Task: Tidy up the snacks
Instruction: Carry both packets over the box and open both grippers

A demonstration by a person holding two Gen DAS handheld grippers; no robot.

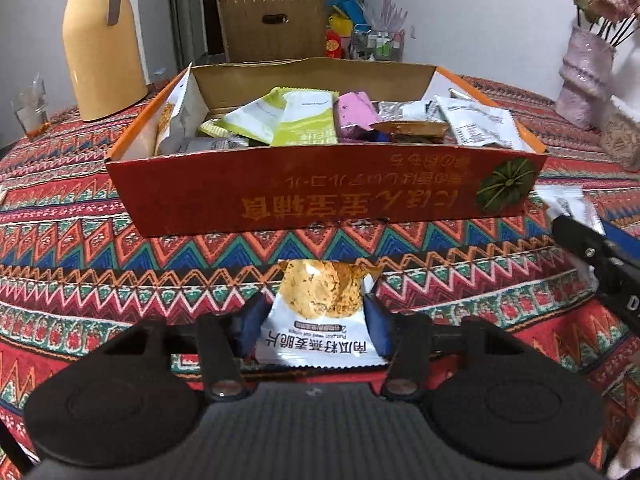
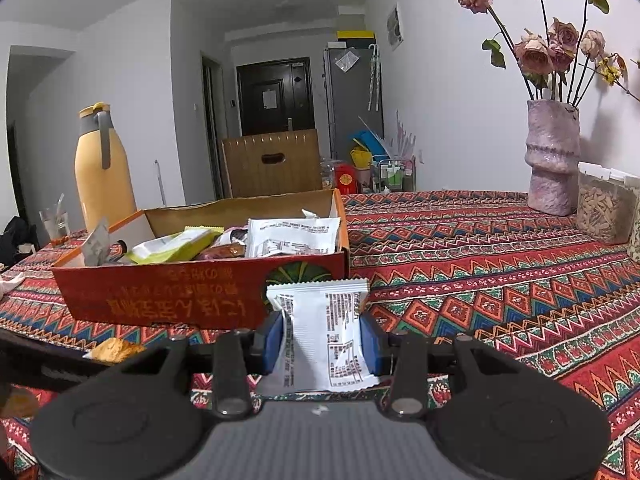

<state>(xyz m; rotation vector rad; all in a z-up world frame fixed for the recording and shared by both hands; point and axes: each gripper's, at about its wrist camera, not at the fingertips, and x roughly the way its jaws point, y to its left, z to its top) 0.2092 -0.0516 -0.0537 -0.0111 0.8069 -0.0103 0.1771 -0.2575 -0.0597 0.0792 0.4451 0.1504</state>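
the oat crisp packet [image 1: 322, 312] lies on the patterned tablecloth [image 1: 80, 240] just in front of the red cardboard box [image 1: 320, 192], its printed face up and its near end toward the camera. the left gripper [image 1: 316, 330] straddles it, one blue pad on each long edge. the pads look to be against the wrapper's sides, but whether they press on it or only sit beside it cannot be told from this view.

a second snack, a white packet [image 2: 326, 336] showing its printed back, is clamped between the right gripper [image 2: 322, 344]'s blue pads, standing up and a little crumpled at the fold. it hangs beside the box's near right corner, close to the green pumpkin picture.

the box already holds a loose pile: green packets [image 1: 280, 120], a pink one [image 1: 354, 114], silver and white ones toward the right.

to do this well, the left grip should take the wrapper near its middle, so that the crisps inside are not crushed, then lift it clear of the front wall before moving over the box. the right packet seems ready to go in first, into the barer right side.

the left gripper tilts steeply down at the table; the right one is held nearer level, facing the box and the room beyond. a yellow jug [image 1: 104, 40] and a vase of dried roses [image 2: 554, 156] stand well away.
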